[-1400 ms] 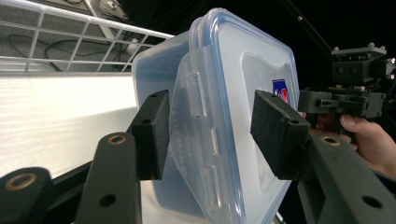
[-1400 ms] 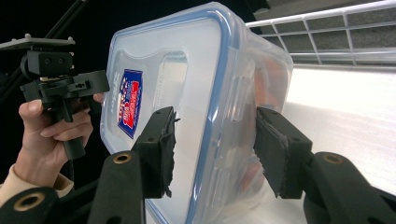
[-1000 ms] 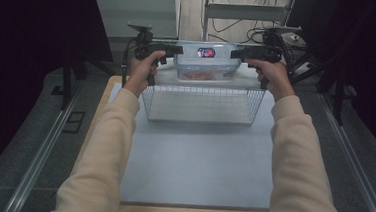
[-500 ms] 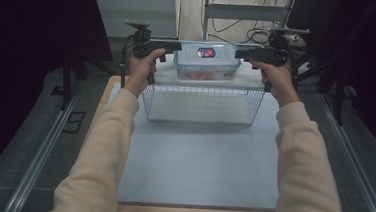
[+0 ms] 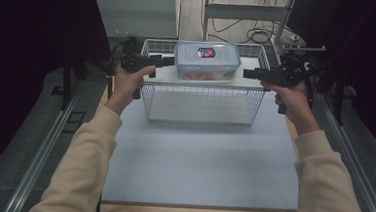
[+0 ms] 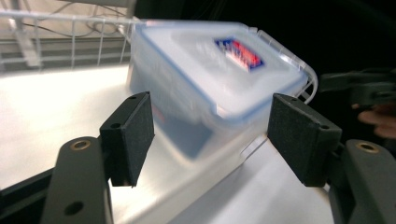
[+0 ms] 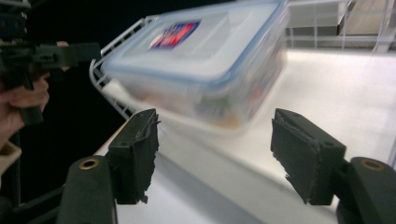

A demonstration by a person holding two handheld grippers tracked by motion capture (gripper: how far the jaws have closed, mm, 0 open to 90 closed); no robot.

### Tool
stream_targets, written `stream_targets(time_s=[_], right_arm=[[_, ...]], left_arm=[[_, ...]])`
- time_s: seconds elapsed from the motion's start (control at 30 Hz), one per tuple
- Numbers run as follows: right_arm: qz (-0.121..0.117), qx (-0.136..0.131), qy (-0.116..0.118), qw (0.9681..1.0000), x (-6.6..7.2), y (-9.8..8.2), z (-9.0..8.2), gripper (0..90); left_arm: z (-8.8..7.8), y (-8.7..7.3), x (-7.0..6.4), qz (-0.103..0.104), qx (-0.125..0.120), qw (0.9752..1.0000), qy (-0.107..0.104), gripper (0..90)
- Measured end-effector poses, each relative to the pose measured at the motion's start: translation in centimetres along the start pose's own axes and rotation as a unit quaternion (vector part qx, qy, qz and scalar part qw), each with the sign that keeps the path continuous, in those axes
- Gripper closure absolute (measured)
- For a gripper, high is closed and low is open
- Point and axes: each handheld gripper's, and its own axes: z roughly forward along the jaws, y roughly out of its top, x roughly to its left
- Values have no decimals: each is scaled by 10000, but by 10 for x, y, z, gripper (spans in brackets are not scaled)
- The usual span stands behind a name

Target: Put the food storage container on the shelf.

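Note:
A clear plastic container (image 5: 206, 61) with a blue-rimmed lid and a red and blue label is in the back half of a white wire basket (image 5: 202, 89). My left gripper (image 5: 170, 60) is at the container's left end, open, its pads (image 6: 128, 135) apart from the box. My right gripper (image 5: 246, 73) is at the right end, also open with nothing between its pads (image 7: 303, 158). The container (image 6: 219, 70) looks motion-blurred in the left gripper view, and the container (image 7: 201, 51) is blurred in the right gripper view too.
The basket stands at the far end of a pale blue table top (image 5: 197, 157). Metal rails (image 5: 48, 146) run along both sides of the table. Cables and a metal frame (image 5: 247, 20) lie behind the basket.
Both grippers were close against the container's ends; now they have drawn outward and slightly down, and their jaws stand open away from it. The container stays over the basket's back half.

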Motion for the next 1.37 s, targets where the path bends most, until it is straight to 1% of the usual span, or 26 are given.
stream_targets(time_s=[0.03, 0.07, 0.2, 0.23, 0.27, 0.3, 0.33, 0.37, 0.4, 0.43, 0.5, 0.6, 0.63, 0.73, 0.77, 0.8, 0.83, 0.87, 0.9, 0.93, 0.97, 1.03, 1.1, 1.23, 1.3, 1.37], right_arm=[[-64, 1, 0, 10000, 3, -6, -4, 304], [-133, -13, 7, 9999, 5, -12, -7, 303], [-368, 32, 31, 9993, 12, -44, -19, 291], [-410, 62, 46, 9991, 12, -53, -22, 288], [-434, 69, 83, 9990, 13, -62, -24, 286], [-467, 85, 123, 9988, 13, -72, -25, 283], [-462, 104, 155, 9988, 14, -81, -26, 281], [-491, 113, 188, 9986, 13, -90, -27, 278], [-491, 113, 188, 9986, 13, -90, -27, 278], [-510, 185, 256, 9982, 14, -107, -26, 271], [-523, 247, 294, 9979, 15, -123, -25, 267], [-544, 349, 314, 9974, 16, -145, -23, 259], [-531, 377, 318, 9974, 17, -152, -22, 256], [-475, 443, 396, 9971, 18, -173, -19, 255], [-470, 489, 418, 9968, 18, -180, -18, 253], [-516, 560, 432, 9962, 19, -185, -16, 247], [-589, 634, 405, 9954, 21, -189, -15, 243], [-589, 634, 405, 9954, 21, -189, -15, 243], [-660, 687, 377, 9947, 22, -192, -13, 241], [-690, 729, 392, 9942, 24, -192, -10, 236], [-697, 693, 391, 9944, 25, -192, -11, 236], [-718, 633, 396, 9946, 27, -191, -11, 235], [-768, 600, 348, 9946, 27, -192, -11, 229], [-728, 599, 305, 9951, 24, -196, -11, 216], [-742, 590, 293, 9951, 23, -197, -11, 210], [-842, 613, 112, 9945, 23, -202, -9, 193]], left_arm=[[0, 0, 0, 0, 0, 10000, 0, 315], [-6, -12, -7, 87, 9, 9999, 140, 314], [-18, -41, -19, 326, 104, 9993, 126, 307], [-21, -49, -21, 359, 129, 9992, 89, 305], [-24, -58, -23, 333, 133, 9994, 13, 304], [-26, -67, -26, 379, 172, 9991, 4, 302], [-27, -77, -28, 503, 228, 9985, 69, 299], [-29, -88, -31, 565, 271, 9980, 53, 298], [-29, -88, -31, 565, 271, 9980, 53, 296], [-31, -104, -33, 531, 322, 9981, -59, 296], [-33, -122, -37, 595, 400, 9974, -84, 292], [-33, -147, -39, 629, 523, 9965, -192, 291], [-32, -154, -40, 594, 559, 9964, -232, 290], [-31, -175, -42, 621, 687, 9954, -258, 288], [-31, -175, -42, 621, 687, 9954, -258, 287], [-31, -183, -42, 562, 713, 9954, -319, 287], [-31, -183, -42, 562, 713, 9954, -319, 288], [-29, -185, -42, 564, 779, 9948, -323, 288], [-28, -186, -43, 607, 804, 9945, -274, 285], [-28, -186, -43, 596, 768, 9949, -281, 286], [-28, -186, -44, 600, 768, 9948, -297, 286], [-29, -187, -44, 632, 763, 9948, -247, 286], [-29, -189, -43, 614, 776, 9948, -246, 286], [-27, -195, -39, 561, 820, 9949, -191, 283], [-26, -197, -38, 577, 825, 9948, -162, 281], [-23, -200, -36, 589, 839, 9946, -137, 272]])
